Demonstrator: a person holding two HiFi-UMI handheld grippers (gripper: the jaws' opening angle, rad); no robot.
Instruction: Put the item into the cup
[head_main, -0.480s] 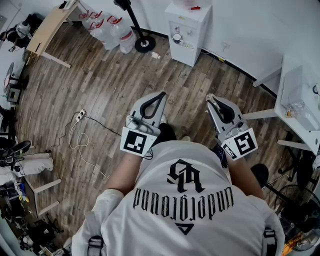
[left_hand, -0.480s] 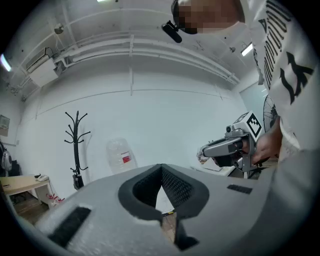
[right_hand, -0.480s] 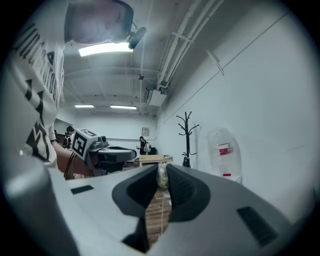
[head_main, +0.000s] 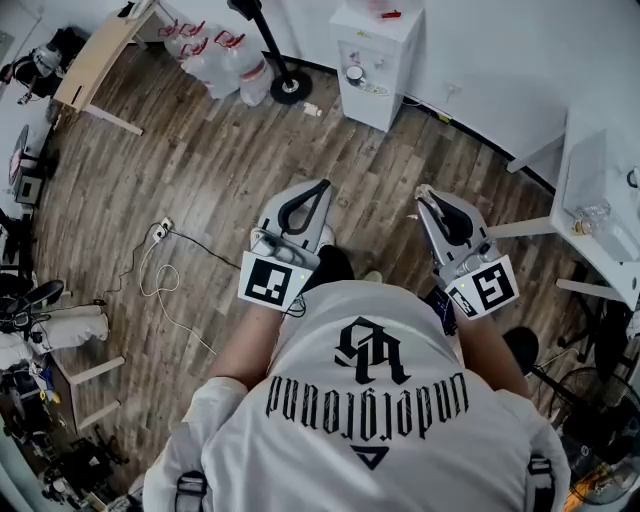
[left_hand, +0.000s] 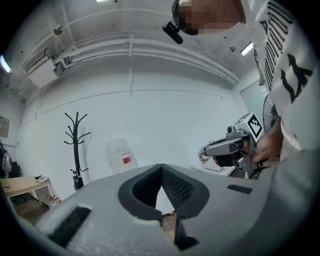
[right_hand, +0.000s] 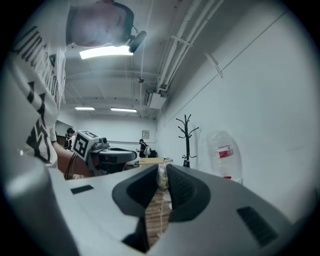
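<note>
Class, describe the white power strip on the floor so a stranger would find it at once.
In the head view, take the brown wood-plank floor. On its left part, well away from the clear plastic water jugs at the top, lies the small white power strip. Only it has a thin pale cable looping from it.

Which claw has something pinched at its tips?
The right claw: a small clear-wrapped item sits between its tips, while the left claw is closed on nothing.

Office-lab — water dispenser (head_main: 375, 62), desk (head_main: 95, 55), coat stand (left_hand: 76, 145) (bare white walls (left_hand: 165, 112)).
</note>
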